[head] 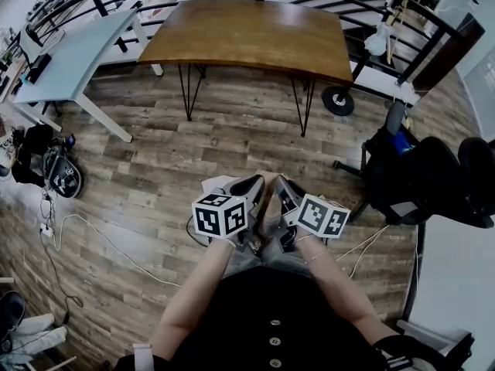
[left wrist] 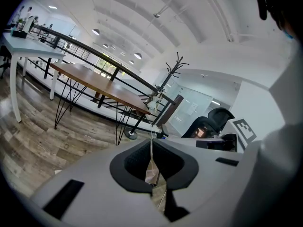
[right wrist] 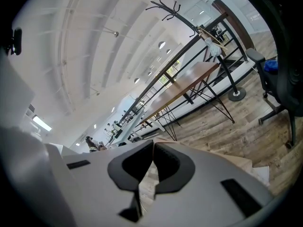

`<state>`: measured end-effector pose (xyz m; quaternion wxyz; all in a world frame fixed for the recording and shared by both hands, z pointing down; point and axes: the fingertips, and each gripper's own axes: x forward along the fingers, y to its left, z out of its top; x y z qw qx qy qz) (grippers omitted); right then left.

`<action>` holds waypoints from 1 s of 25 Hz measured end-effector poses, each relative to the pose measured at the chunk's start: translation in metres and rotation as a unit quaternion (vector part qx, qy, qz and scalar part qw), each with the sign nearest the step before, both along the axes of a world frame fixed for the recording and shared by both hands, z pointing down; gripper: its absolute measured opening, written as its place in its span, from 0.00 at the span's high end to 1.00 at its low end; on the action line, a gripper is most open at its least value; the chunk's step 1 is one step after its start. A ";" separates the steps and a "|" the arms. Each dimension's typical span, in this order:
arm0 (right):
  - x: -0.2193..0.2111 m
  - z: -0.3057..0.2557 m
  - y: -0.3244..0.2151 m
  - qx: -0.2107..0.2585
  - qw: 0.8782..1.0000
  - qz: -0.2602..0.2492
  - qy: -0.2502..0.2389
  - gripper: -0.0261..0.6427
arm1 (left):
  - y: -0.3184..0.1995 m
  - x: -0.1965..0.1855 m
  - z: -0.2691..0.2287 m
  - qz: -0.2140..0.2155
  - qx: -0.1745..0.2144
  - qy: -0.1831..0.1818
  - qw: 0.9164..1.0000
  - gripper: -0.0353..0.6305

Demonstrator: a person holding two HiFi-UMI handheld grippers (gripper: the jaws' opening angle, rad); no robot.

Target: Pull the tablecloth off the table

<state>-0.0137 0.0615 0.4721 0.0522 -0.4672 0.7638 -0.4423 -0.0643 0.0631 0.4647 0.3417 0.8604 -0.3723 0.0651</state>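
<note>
Oddly, the table [head: 247, 37] at twelve o'clock is bare, left gripper [left wrist: 151, 145] and right gripper [right wrist: 153, 148] both pinched shut, empty; the pale sheet [head: 214, 184] underfoot, perhaps the tablecloth, invites a trip

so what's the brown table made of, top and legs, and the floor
Table top: looks like wood, warm brown, smooth satin finish catching soft light. Legs: thin black bent rods, probably painted metal. Floor: grey-brown planks with visible grain; wood or laminate, can't tell which.
</note>
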 end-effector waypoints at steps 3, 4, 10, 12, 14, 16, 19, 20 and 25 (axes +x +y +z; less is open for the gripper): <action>0.001 0.000 -0.001 0.001 1.000 0.000 0.000 0.92 | 0.000 0.001 0.000 0.000 0.000 -0.001 1.000 0.91; 0.001 0.000 -0.001 0.001 1.000 0.000 0.000 0.92 | 0.000 0.001 0.000 0.000 0.000 0.000 1.000 0.91; 0.001 0.001 0.002 0.001 1.000 -0.006 0.003 0.92 | 0.004 0.005 0.004 0.011 -0.008 0.002 1.000 0.91; 0.000 0.001 0.002 0.001 1.000 -0.007 0.003 0.92 | 0.005 0.006 0.005 0.014 -0.010 0.000 1.000 0.91; 0.000 0.001 0.002 0.001 1.000 -0.008 0.004 0.92 | 0.006 0.006 0.005 0.015 -0.009 -0.001 1.000 0.91; 0.001 0.000 0.002 0.002 1.000 -0.009 0.005 0.92 | 0.006 0.006 0.004 0.015 -0.008 -0.002 1.000 0.91; 0.001 0.000 0.004 0.002 1.000 -0.011 0.006 0.92 | 0.006 0.005 0.003 0.012 -0.007 -0.002 1.000 0.91; 0.001 0.000 0.004 0.002 1.000 -0.011 0.006 0.92 | 0.006 0.005 0.004 0.011 -0.007 -0.002 1.000 0.91; 0.002 0.002 0.005 0.001 1.000 -0.011 0.007 0.92 | 0.008 0.006 0.004 0.013 -0.006 -0.003 1.000 0.91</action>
